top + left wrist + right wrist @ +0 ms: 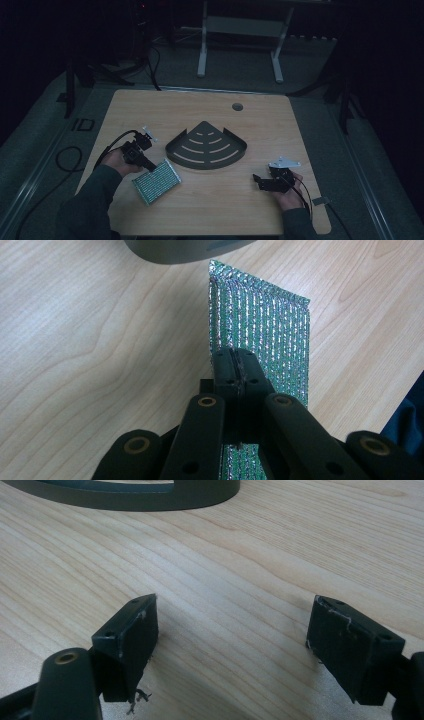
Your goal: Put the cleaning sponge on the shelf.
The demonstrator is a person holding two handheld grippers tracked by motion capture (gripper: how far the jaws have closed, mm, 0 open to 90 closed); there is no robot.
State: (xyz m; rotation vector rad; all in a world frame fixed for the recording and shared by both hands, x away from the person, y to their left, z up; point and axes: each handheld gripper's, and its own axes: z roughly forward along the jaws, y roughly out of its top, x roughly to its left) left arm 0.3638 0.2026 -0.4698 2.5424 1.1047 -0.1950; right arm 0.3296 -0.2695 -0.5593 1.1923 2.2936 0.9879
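Dim room, pale wooden desk (250,210) — left gripper (235,371) jaws pinched on the green-silver foil pouch (270,325); lift level toward the dark slotted corner tray (206,145) — right gripper (232,635) gapes empty.

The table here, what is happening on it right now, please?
A person sits at a wooden table with a gripper in each hand. The left gripper has its fingers shut on the edge of a shiny green pouch, which lies near a dark corner-shaped tray. The right gripper is open, its fingers spread over bare wood, holding nothing. The tray lies in the middle of the table, untouched.
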